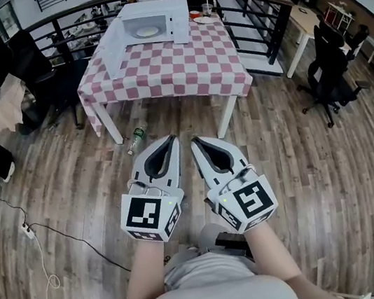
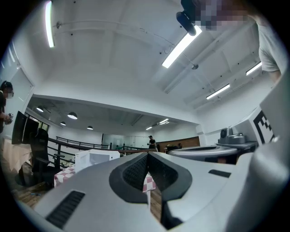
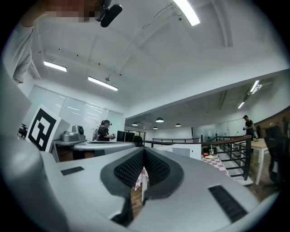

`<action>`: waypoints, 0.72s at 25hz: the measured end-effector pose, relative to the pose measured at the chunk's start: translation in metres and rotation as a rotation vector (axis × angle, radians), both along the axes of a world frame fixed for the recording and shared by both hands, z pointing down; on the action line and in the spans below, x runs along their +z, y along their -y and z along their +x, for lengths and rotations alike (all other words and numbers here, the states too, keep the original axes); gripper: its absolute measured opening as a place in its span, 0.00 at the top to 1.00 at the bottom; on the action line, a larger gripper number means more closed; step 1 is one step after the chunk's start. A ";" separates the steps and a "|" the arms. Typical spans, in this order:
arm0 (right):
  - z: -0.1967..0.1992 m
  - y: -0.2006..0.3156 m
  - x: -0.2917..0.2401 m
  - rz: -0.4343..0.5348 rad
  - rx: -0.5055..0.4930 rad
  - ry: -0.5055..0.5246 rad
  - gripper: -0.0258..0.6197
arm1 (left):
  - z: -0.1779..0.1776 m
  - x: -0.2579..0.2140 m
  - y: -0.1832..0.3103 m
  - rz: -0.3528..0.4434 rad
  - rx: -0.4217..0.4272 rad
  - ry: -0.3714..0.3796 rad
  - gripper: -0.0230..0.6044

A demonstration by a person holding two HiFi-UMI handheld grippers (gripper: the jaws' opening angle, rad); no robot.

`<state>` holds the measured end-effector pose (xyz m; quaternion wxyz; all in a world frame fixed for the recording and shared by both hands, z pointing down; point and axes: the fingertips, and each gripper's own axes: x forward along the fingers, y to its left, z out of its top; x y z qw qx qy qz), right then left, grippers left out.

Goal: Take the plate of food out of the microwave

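Ahead of me, on the checked table (image 1: 180, 68), the microwave (image 1: 160, 20) stands with its door (image 1: 114, 51) swung open, and the plate of food (image 1: 147, 31) sits inside it. I hold my left gripper (image 1: 171, 141) and right gripper (image 1: 195, 141) side by side over the wooden floor (image 1: 303, 161), well apart from the table. Both sets of jaws are fully closed, tips meeting, with nothing between them.

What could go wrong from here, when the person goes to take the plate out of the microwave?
1. A bottle lies on the floor before the table; the person might step on it while approaching.
2. The jaws of the left gripper and right gripper are shut; unless opened in time, they could push the plate deeper into the microwave.
3. The open door juts out at the left; the left gripper might knock it.
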<state>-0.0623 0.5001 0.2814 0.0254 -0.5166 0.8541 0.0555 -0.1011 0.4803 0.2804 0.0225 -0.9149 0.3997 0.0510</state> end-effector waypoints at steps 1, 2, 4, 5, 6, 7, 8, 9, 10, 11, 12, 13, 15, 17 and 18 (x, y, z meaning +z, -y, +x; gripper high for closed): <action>-0.001 0.001 0.001 -0.003 0.001 -0.003 0.92 | -0.001 0.000 0.001 -0.001 0.000 0.000 0.96; -0.001 0.003 0.002 -0.006 0.000 -0.003 0.92 | -0.002 0.001 0.002 -0.002 0.000 0.000 0.96; -0.002 0.008 0.004 -0.016 -0.004 0.006 0.92 | -0.003 0.002 0.005 -0.005 -0.001 0.002 0.96; -0.002 0.011 0.006 -0.020 -0.006 0.011 0.92 | -0.003 0.003 0.007 -0.006 -0.001 0.005 0.96; -0.002 0.014 0.007 -0.024 -0.008 0.015 0.92 | -0.004 0.004 0.010 -0.008 -0.002 0.008 0.96; -0.002 0.018 0.008 -0.026 -0.009 0.017 0.92 | -0.004 0.005 0.013 -0.009 -0.003 0.011 0.96; -0.003 0.022 0.008 -0.027 -0.010 0.018 0.92 | -0.005 0.005 0.017 -0.010 -0.006 0.011 0.96; -0.003 0.026 0.008 -0.026 -0.012 0.016 0.92 | -0.005 0.005 0.020 -0.011 -0.010 0.009 0.96; -0.002 0.030 0.007 -0.023 -0.015 0.013 0.92 | -0.005 0.006 0.024 -0.012 -0.014 0.007 0.96; -0.002 0.034 0.007 -0.021 -0.016 0.009 0.92 | -0.005 0.007 0.027 -0.013 -0.018 0.005 0.96; 0.000 0.038 0.008 -0.019 -0.017 0.006 0.92 | -0.004 0.008 0.031 -0.015 -0.020 0.005 0.96; 0.001 0.042 0.009 -0.018 -0.016 0.004 0.92 | -0.003 0.010 0.035 -0.017 -0.021 0.005 0.96; 0.005 0.053 0.012 -0.020 -0.015 0.002 0.92 | 0.000 0.013 0.046 -0.023 -0.021 0.008 0.96; 0.010 0.065 0.013 -0.025 -0.016 -0.001 0.92 | 0.004 0.014 0.058 -0.028 -0.021 0.010 0.96; 0.012 0.071 0.013 -0.026 -0.018 -0.002 0.92 | 0.006 0.013 0.064 -0.028 -0.023 0.010 0.96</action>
